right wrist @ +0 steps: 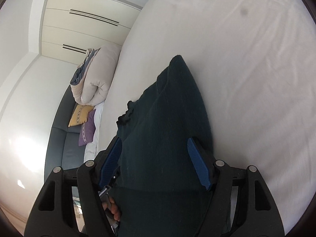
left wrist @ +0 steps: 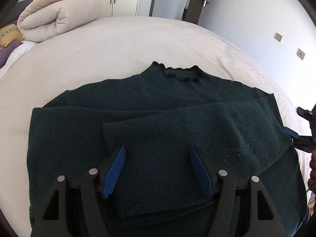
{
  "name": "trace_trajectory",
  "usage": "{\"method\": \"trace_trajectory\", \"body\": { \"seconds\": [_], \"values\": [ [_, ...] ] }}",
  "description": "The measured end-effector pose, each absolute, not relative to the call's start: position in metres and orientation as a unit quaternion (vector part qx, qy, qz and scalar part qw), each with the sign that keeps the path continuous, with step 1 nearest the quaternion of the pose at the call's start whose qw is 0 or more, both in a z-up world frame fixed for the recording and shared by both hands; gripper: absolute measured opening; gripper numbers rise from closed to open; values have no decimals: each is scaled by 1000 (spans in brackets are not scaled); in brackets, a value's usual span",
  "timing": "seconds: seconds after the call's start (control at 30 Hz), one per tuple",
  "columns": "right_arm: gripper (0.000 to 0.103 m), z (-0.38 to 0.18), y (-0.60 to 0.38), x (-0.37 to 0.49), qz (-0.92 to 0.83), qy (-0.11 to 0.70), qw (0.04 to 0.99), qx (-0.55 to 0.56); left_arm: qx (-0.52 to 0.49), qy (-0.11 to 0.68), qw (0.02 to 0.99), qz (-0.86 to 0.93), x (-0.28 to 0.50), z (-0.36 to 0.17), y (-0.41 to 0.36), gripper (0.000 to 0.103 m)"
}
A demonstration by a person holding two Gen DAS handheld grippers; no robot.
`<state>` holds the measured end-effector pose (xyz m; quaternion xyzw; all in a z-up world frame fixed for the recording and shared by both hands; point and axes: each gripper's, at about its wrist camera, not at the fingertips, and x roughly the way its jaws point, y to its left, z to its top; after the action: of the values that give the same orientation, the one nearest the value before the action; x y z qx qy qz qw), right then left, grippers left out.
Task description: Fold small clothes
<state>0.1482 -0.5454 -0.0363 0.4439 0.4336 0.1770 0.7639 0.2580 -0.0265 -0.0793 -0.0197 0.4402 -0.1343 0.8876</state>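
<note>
Hovering my left gripper over the dark green sweater, I've got the fingers spread wide with nothing pinched between the blue pads; they stand clear of the knit. The sweater lies flat on the pale bed sheet, collar pointing to twelve o'clock in my left view, hem towards six, so its long axis runs away from me up the bed. One sleeve is laid across the chest, running from about three o'clock down to six, which I judge is the sleeve-in step of the fold, keeping the body a tidy rectangle. Over on the right wrist view, my right gripper has its fingers wide too, and a fold of green fabric fills the space between them; whether the pads actually press on it, I can't tell. From the left view that gripper sits at the sweater's three o'clock edge, by the sleeve's shoulder end. The rolled duvet and cushions sit well apart at ten o'clock, leaving room. Next, I reckon, comes folding the hem up towards the collar.
</note>
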Motion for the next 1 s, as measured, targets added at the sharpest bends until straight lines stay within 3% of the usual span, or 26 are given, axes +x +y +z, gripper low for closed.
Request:
{"method": "trace_trajectory", "body": {
  "seconds": [0.27,0.47,0.67,1.0],
  "values": [
    [68,-39,-530,128,180,451,791,371,-61,446,884,-128,219,-61,-9,72],
    [68,21,-514,62,174,396,854,289,-122,430,890,-93,131,-46,61,93],
    [70,36,-496,-20,192,390,871,228,-199,468,855,-97,52,-61,113,93],
    [70,10,-494,-100,191,425,843,270,-228,512,817,-139,-32,-82,130,83]
  ]
}}
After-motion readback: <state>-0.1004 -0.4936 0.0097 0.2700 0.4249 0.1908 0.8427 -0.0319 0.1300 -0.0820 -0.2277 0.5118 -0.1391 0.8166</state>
